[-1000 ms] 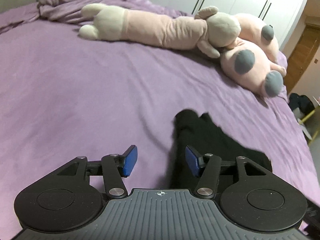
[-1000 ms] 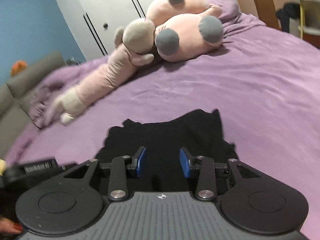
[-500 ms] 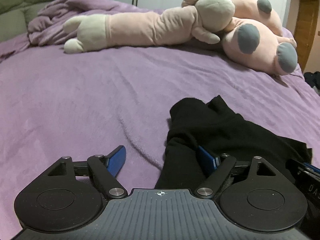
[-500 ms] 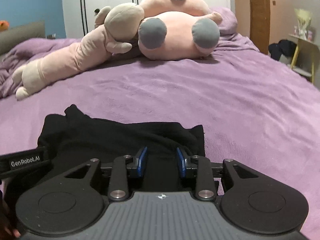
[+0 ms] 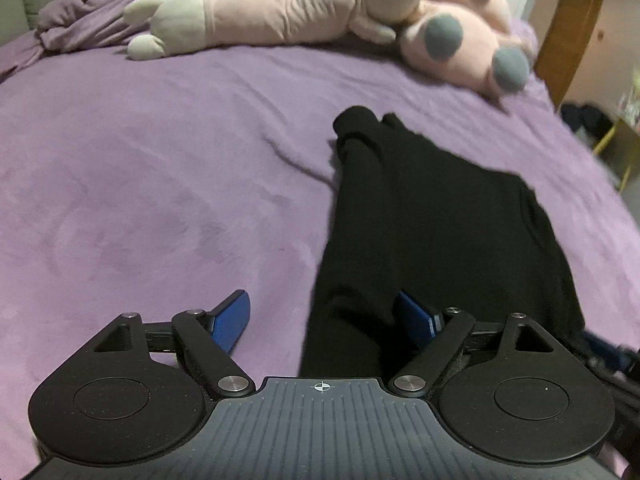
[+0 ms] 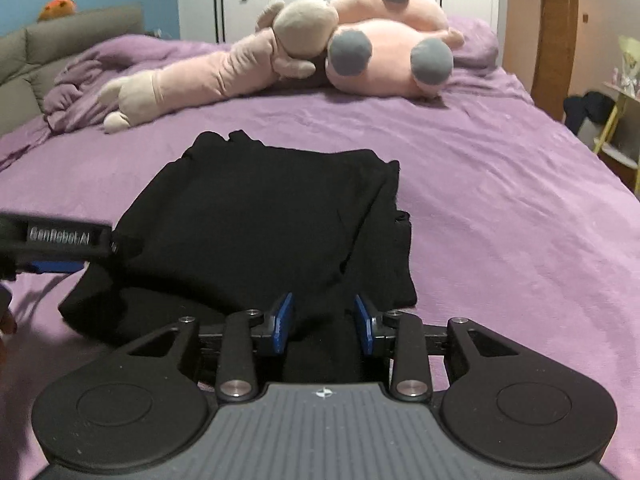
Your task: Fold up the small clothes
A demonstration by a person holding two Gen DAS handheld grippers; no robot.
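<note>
The small black knit garment (image 6: 272, 216), partly folded, lies on the purple fleece bedspread (image 6: 500, 208). My left gripper (image 5: 324, 320) gapes wide astride its near edge; my right gripper (image 6: 324, 322) stands narrowly parted over the hem. Closing now, I risk pinching bedspread or one layer only.

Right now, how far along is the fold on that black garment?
Done: the black fabric garment lies on the purple bedspread with one layer already doubled over. In hand: the left gripper and right gripper both sit open at its near edge, gripping nothing. Left: closing and completing the fold.
</note>
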